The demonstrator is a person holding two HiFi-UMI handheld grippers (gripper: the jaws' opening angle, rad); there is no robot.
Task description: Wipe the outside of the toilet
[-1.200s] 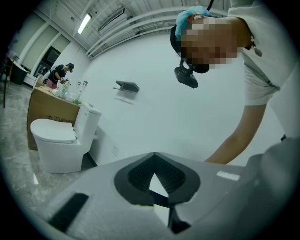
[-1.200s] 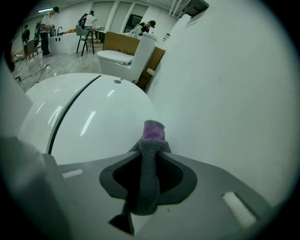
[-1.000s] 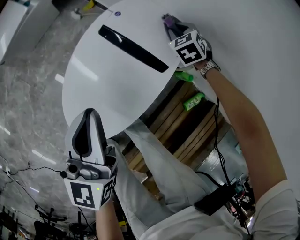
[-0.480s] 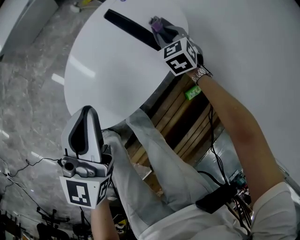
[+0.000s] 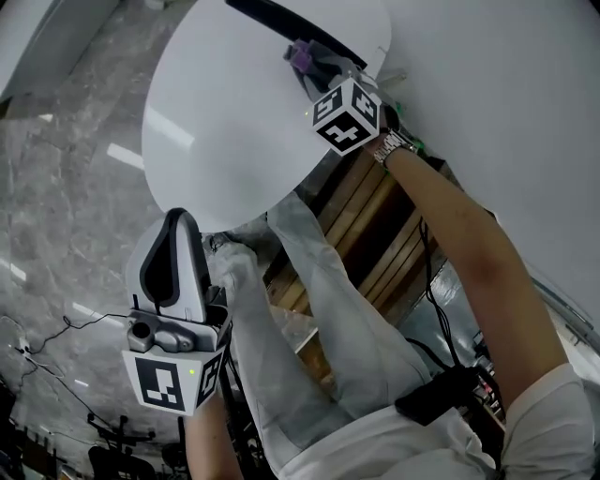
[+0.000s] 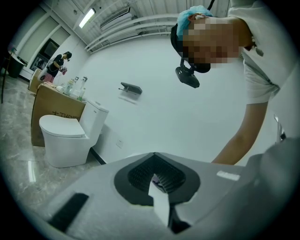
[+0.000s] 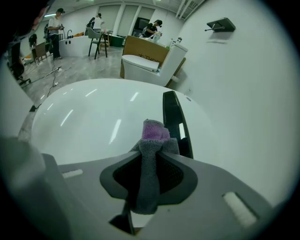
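The white toilet lid point(image 5: 234, 122) fills the upper head view, with a black strip point(image 5: 272, 17) along its back edge. My right gripper point(image 5: 314, 67) is shut on a grey and purple cloth point(image 5: 300, 54), which rests on the lid beside the strip's near end. In the right gripper view the cloth point(image 7: 152, 140) stands pinched in my right gripper point(image 7: 152, 152), with the lid point(image 7: 93, 122) and strip point(image 7: 172, 117) just beyond. My left gripper point(image 5: 178, 225) hangs low at the left, off the toilet, shut and holding nothing; its view points up at the person and a white wall.
A wooden pallet point(image 5: 375, 234) lies under the toilet's right side, and grey marble floor point(image 5: 66, 187) lies to the left. A second toilet point(image 7: 145, 68) stands by a cardboard box point(image 7: 140, 47) along the wall. Cables hang by the person's waist.
My right gripper has carried the cloth across the back of the lid, from the wall side onto the near end of the black strip. The left gripper has hardly moved.
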